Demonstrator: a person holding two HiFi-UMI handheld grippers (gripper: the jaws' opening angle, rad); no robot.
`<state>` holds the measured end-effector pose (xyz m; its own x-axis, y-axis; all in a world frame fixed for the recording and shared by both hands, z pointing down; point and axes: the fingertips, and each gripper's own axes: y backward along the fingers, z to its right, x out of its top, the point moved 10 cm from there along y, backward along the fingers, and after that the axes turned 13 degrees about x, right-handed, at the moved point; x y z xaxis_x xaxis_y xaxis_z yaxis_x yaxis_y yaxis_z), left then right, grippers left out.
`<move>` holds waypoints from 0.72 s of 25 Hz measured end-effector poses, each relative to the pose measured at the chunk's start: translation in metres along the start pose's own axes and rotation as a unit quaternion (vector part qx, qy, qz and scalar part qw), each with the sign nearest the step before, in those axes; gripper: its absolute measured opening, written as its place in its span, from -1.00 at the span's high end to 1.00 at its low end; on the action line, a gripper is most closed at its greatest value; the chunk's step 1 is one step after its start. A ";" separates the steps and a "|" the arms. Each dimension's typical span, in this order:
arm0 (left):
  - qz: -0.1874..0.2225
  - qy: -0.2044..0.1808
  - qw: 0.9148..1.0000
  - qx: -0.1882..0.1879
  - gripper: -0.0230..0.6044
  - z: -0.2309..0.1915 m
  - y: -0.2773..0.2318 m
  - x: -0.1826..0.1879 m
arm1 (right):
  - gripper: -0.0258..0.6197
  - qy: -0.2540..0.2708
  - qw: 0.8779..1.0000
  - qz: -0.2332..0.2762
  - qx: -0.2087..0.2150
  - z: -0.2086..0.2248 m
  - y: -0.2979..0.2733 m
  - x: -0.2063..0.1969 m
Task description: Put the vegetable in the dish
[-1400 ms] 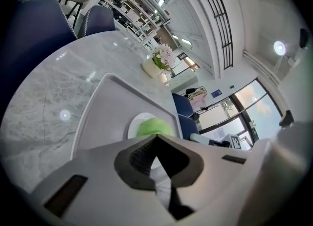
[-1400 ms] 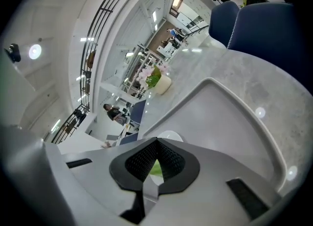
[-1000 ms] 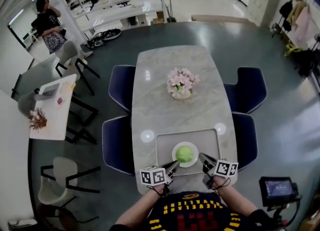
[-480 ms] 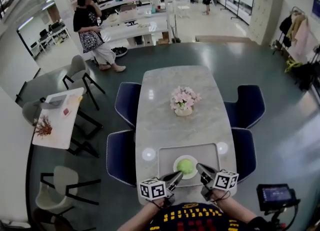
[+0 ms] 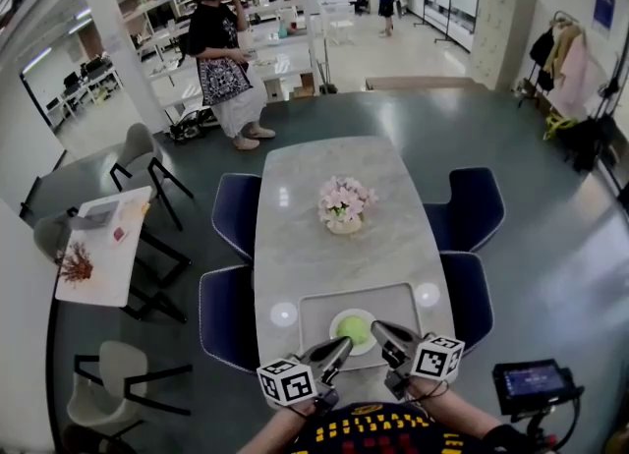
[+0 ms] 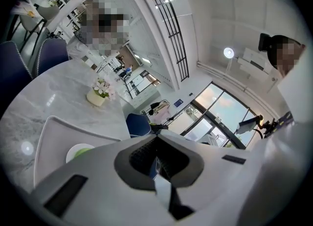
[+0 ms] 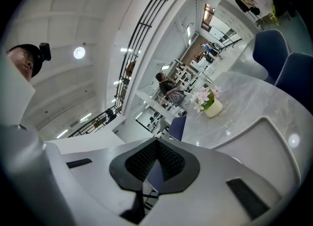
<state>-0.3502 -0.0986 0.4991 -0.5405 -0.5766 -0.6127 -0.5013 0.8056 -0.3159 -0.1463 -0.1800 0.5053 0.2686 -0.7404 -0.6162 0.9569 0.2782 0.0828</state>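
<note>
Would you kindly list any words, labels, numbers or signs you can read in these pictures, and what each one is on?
Nothing can be read outright.
Person's shirt: yellow and red print, too blurred to read.
Blue wall sign: too small to read.
Small screen: nothing legible.
Marker cubes: square patterns only, no words.

The green vegetable [image 5: 354,329] lies in the dish [image 5: 336,323] on the tray [image 5: 315,312].

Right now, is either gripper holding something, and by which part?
Nothing: left gripper and right gripper are shut and empty; the vegetable lies in the dish.
</note>
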 end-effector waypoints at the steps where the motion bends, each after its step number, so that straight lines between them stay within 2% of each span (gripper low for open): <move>1: 0.005 -0.001 1.000 -0.003 0.93 0.003 0.001 0.003 | 0.91 0.004 1.000 0.002 0.002 -0.004 0.000 0.003; 8: 0.035 -0.005 0.999 -0.026 0.93 0.022 0.005 0.018 | 0.91 0.022 0.999 0.022 0.005 -0.022 0.005 0.016; 12: 0.052 -0.014 0.998 -0.040 0.93 0.027 0.009 0.028 | 0.91 0.044 0.998 0.035 0.020 -0.036 0.000 0.027; 18: 0.055 -0.040 0.997 -0.042 0.93 0.044 0.011 0.035 | 0.91 0.072 0.997 0.032 0.027 -0.047 -0.003 0.028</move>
<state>-0.3451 -0.1041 0.4419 -0.5412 -0.4701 -0.6972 -0.4985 0.8471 -0.1842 -0.1468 -0.1731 0.4506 0.3149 -0.6257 -0.7137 0.9438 0.2862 0.1656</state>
